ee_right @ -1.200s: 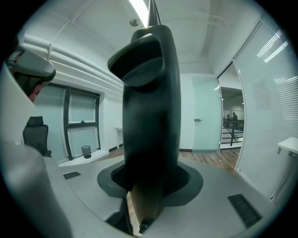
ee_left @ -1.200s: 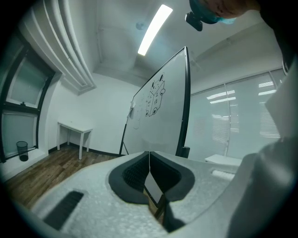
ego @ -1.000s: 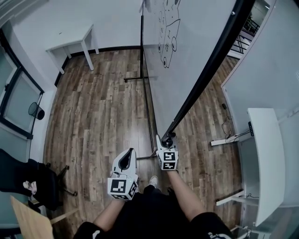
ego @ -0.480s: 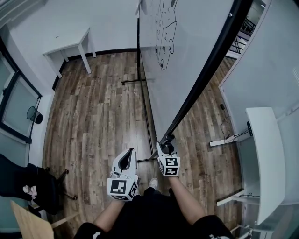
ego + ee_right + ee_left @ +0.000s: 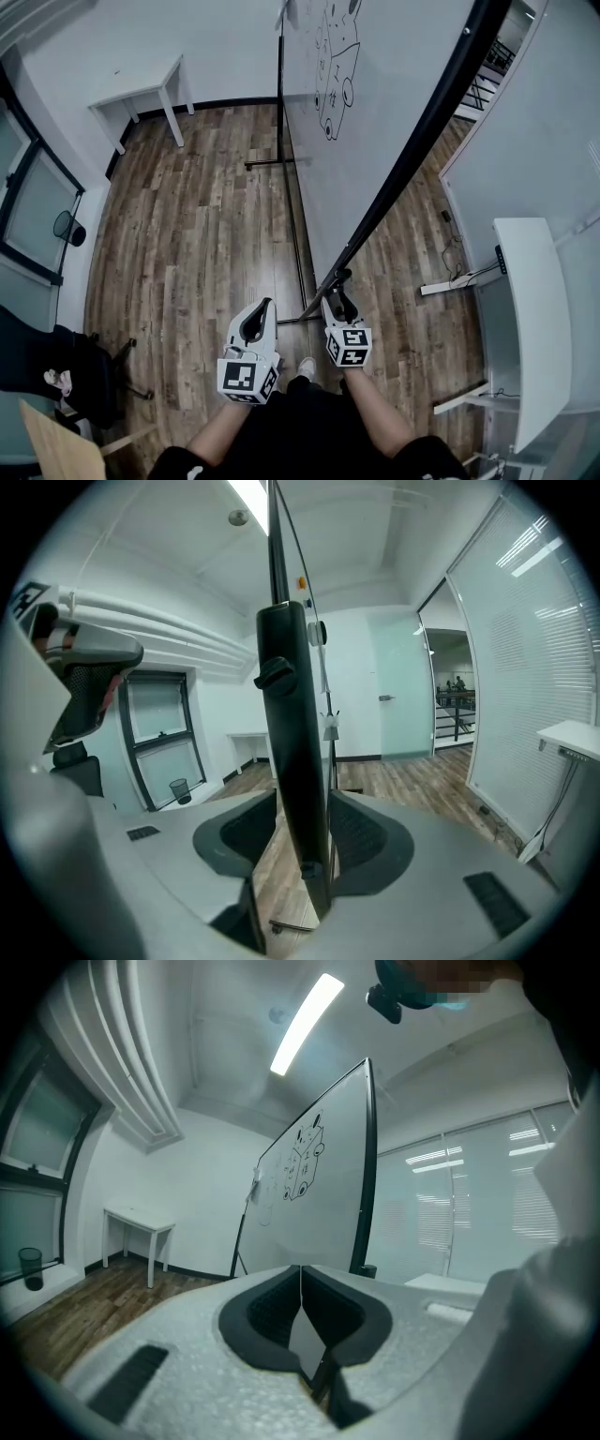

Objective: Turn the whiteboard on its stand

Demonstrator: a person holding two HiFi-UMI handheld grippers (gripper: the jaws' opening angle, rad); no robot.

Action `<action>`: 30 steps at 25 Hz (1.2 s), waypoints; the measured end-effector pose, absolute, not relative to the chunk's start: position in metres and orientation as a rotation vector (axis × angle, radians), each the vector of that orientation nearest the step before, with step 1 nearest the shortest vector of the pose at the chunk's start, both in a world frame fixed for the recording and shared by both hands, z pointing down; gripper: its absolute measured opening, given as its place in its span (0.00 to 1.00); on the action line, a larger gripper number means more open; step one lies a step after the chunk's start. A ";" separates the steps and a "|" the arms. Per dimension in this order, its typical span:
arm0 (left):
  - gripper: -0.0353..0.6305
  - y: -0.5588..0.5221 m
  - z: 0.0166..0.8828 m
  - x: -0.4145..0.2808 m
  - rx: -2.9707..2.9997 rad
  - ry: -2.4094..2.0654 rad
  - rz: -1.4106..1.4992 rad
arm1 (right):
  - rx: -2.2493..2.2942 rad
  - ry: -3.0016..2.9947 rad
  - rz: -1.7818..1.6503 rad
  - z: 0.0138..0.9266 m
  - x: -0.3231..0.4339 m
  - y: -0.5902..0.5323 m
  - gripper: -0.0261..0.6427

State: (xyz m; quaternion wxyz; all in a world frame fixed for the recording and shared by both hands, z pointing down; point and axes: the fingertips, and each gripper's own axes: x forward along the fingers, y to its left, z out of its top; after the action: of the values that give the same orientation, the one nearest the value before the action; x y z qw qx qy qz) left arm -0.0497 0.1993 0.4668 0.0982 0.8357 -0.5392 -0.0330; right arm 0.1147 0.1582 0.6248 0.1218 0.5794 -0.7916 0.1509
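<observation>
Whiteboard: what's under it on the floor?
Under the white whiteboard with the black frame, a thin black stand rail runs along the brown wood-plank floor, ending in a black crossbar foot at the far end. The board covers the floor behind it.

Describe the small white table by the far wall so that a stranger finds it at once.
Start from the big whiteboard on the wooden floor. Left of it, against the white wall, stands the small white table. Unlike the long white desk on the right, it is short, with thin legs.
</observation>
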 end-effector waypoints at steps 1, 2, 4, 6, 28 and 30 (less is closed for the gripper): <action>0.08 0.200 0.466 -0.050 2.475 -1.597 -0.098 | 1.695 -2.312 0.459 0.624 0.116 0.162 0.30; 0.08 0.200 0.465 -0.050 2.475 -1.599 -0.099 | 1.698 -2.313 0.477 0.622 0.117 0.165 0.30; 0.08 0.200 0.464 -0.050 2.479 -1.601 -0.098 | 1.704 -2.319 0.512 0.618 0.117 0.172 0.28; 0.08 0.201 0.464 -0.050 2.484 -1.598 -0.095 | 1.709 -2.335 0.536 0.610 0.115 0.178 0.26; 0.08 0.219 0.487 -0.046 2.490 -1.526 -0.042 | 1.737 -2.489 0.468 0.517 0.086 0.244 0.06; 0.08 0.219 0.488 -0.046 2.489 -1.523 -0.043 | 1.721 -2.495 0.463 0.518 0.084 0.244 0.06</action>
State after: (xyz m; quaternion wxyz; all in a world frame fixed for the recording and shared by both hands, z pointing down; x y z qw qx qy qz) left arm -0.0462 0.2192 0.4877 0.1114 0.8476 -0.5186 -0.0145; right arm 0.0839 0.2439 0.5179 0.0376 0.5609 -0.8131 0.1510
